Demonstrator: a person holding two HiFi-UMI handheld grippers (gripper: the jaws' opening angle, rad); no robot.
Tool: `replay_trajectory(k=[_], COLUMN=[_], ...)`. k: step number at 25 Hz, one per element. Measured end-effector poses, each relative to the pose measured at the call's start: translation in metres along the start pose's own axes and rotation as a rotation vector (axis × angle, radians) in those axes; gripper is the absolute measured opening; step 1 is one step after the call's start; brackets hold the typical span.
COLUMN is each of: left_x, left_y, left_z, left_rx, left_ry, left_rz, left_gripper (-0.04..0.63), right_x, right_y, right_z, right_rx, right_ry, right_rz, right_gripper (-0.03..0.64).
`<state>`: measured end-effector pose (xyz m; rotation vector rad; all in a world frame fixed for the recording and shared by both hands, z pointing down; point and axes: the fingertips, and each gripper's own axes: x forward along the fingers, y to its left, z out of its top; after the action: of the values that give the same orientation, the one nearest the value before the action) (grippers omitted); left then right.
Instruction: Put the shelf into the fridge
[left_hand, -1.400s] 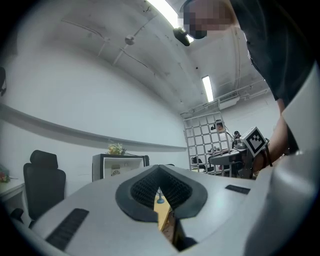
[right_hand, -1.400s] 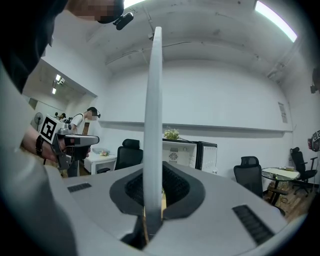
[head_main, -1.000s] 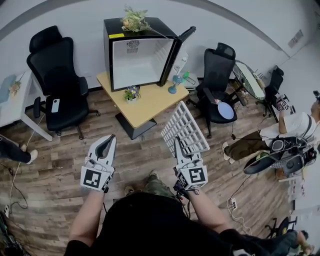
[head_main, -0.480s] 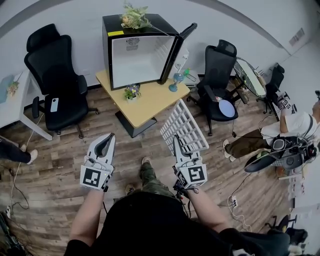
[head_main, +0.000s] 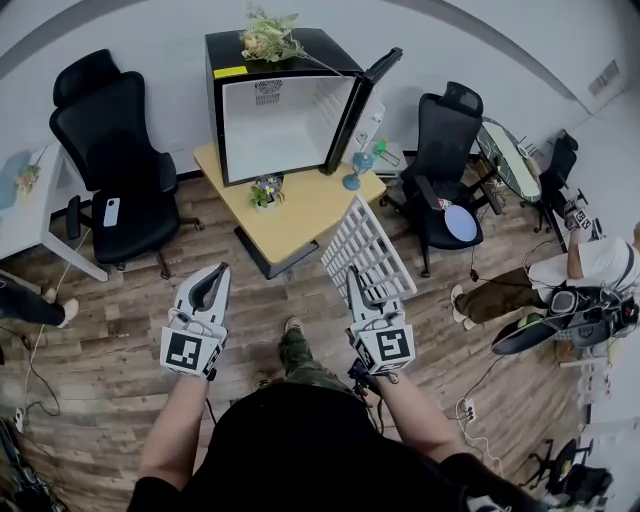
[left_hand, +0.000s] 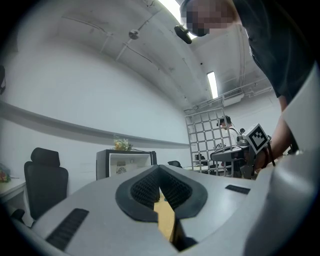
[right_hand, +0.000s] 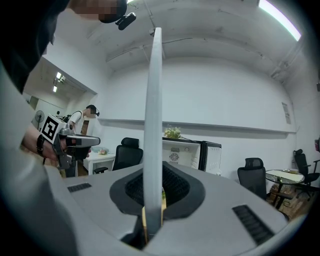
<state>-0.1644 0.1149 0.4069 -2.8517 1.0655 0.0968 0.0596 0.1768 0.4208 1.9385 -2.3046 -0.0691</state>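
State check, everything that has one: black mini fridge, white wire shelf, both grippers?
Black mini fridge: door swung open, white interior shows no shelf.
White wire grid shelf: outside the fridge, gripped at one edge, tilted up.
Left gripper: shut, nothing in it.
Right gripper: shut on the shelf.

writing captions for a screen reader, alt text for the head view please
The person's right gripper holds a white grid shelf by its edge, while the left gripper is shut and empty. Ahead, an open black fridge stands on a wooden table between black office chairs.
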Motion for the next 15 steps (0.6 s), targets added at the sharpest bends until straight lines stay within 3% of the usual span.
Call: replay_trajectory(k=[15], left_x=[0.070], left_y=[0.042], left_z=[-0.006], left_rx=[0.013], left_ry=[0.018], left_rz=[0.047], left_gripper=[0.018], right_x=[0.087], right_y=[-0.041], right_z=[0.001], right_rx=[0.005], right_ry=[-0.006], right_rz=[0.065], right_gripper=[0.043])
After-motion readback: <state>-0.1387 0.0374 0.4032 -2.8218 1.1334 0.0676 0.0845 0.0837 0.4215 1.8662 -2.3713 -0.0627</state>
